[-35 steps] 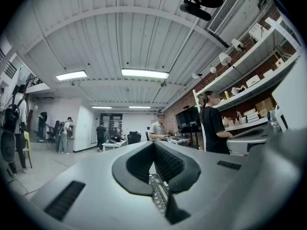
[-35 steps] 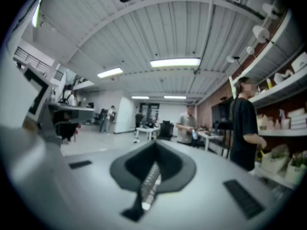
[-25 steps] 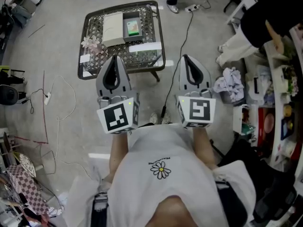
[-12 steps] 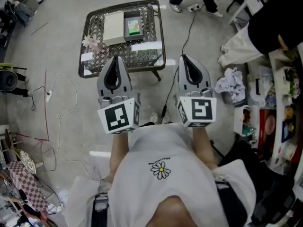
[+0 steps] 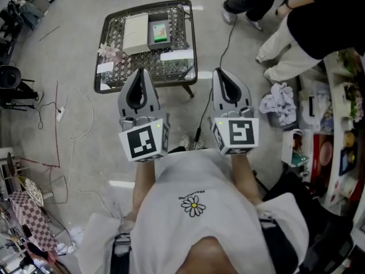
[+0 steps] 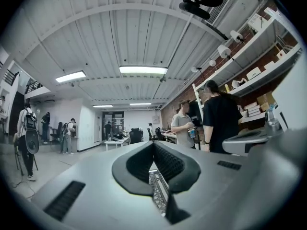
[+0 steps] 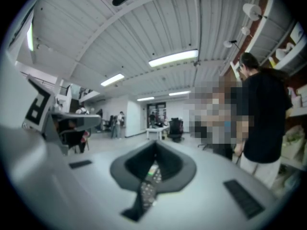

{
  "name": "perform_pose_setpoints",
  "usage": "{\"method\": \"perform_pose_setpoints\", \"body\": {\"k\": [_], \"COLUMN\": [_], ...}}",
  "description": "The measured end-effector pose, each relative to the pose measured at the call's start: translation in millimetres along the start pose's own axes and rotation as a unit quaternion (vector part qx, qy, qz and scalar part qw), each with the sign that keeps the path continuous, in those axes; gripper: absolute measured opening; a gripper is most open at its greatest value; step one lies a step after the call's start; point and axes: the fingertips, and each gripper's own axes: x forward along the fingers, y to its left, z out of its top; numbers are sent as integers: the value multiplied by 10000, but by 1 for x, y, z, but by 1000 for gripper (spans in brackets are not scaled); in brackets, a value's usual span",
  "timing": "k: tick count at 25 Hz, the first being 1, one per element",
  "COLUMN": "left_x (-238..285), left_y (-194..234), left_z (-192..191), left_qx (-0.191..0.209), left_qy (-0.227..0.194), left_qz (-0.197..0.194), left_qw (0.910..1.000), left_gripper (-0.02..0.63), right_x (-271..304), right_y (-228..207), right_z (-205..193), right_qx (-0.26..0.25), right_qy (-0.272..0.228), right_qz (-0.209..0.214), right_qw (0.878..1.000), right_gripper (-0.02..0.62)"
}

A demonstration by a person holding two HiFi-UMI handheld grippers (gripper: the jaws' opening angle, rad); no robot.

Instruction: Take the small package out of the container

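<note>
1. Green on top, the small package (image 5: 161,33) lies inside the grey container (image 5: 159,18) on the wire-lattice table (image 5: 108,24), just beside a pale flat box (image 5: 136,33)
2. The left gripper (image 5: 140,71) and right gripper (image 5: 220,72) are held level in front of the person, well short of the table, each with its jaws pressed together on nothing
3. To approach well, I'd move closer, spread one gripper's jaws before tipping it down, and descend from straight above so the pads clear the container walls
4. Open floor lies between; mind the table's near rim, the black cable (image 5: 219,56) by its right side, and the bystander's legs (image 5: 274,39) to the right
</note>
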Motion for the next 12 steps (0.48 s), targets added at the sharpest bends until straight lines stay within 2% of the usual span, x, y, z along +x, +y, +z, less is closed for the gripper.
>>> {"method": "perform_pose_setpoints", "body": {"k": [12], "left_x": [-3], "left_y": [-13], "left_z": [0], "left_qx": [163], "left_qy": [-23], "left_qz": [59], "left_qw": [9998], "left_gripper": [25], "right_x": [-3], "right_y": [-16], "right_z": [-9], "right_qx": [210], "right_qy": [42], "right_qz": [12], "right_qw": [9998], "right_gripper": [31]}}
